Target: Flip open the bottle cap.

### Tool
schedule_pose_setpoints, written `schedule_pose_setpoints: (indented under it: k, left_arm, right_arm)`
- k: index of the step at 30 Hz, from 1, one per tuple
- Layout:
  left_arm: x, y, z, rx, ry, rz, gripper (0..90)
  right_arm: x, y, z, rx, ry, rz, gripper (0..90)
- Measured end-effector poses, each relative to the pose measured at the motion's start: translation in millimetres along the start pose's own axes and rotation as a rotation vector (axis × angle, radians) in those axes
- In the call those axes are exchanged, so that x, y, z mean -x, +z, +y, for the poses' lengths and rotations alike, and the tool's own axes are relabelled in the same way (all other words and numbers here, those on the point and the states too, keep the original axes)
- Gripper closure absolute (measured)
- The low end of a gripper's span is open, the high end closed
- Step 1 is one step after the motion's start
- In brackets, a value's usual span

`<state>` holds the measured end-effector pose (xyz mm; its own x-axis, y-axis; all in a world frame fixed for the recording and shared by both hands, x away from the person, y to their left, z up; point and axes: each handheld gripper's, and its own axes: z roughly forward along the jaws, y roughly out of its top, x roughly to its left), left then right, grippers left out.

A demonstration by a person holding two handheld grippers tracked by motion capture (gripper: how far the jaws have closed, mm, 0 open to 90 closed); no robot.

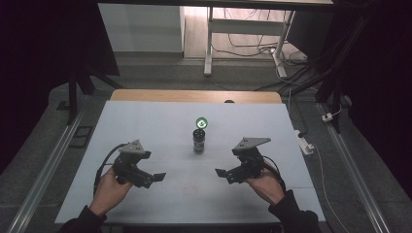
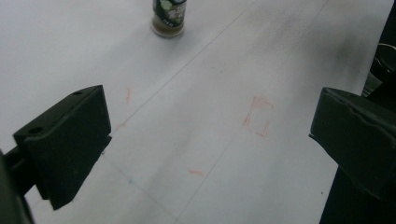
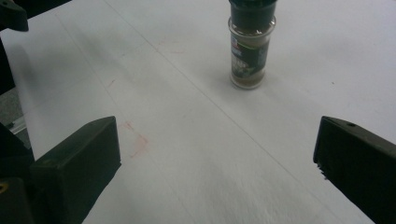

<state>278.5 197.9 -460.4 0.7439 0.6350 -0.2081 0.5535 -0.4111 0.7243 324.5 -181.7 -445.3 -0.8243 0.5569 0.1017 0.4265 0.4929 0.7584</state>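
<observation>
My left gripper (image 1: 156, 177) and right gripper (image 1: 221, 173) both hold their jaws wide apart, gripping nothing; the spice jar (image 1: 199, 136) stands upright ahead, between them; I'd approach level and clamp the glass below the cap.

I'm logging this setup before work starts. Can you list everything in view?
Small glass spice jar with dark green lid: one, brownish contents, upright mid-table, between and beyond both tongs, untouched.
White table sheet: one, faint red marks near the front.
Wooden table edge: one, tan, far side.
White frame legs: behind the table.
White power strip: one, floor, right.
Left tongs: black, open, hand-held.
Right tongs: black, open, hand-held.
</observation>
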Motion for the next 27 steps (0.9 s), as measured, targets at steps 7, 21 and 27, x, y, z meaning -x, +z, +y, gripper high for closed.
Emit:
schedule_pose_setpoints:
  k: [7,21,27]
  left_arm:
    - [-0.6,-21.9,-20.2,0.034,-0.052,0.031,0.0]
    - [-6.9,-66.4,-69.5,0.106,-0.179,0.101,0.0]
    - [-7.4,-77.3,-86.9,0.104,-0.21,0.142,0.0]
  right_arm:
    - [3.5,-22.0,-16.2,0.018,0.024,-0.047,0.0]
    - [15.5,-64.9,-56.6,0.055,0.11,-0.16,0.0]
    - [20.6,-82.2,-76.1,0.053,0.15,-0.213,0.0]
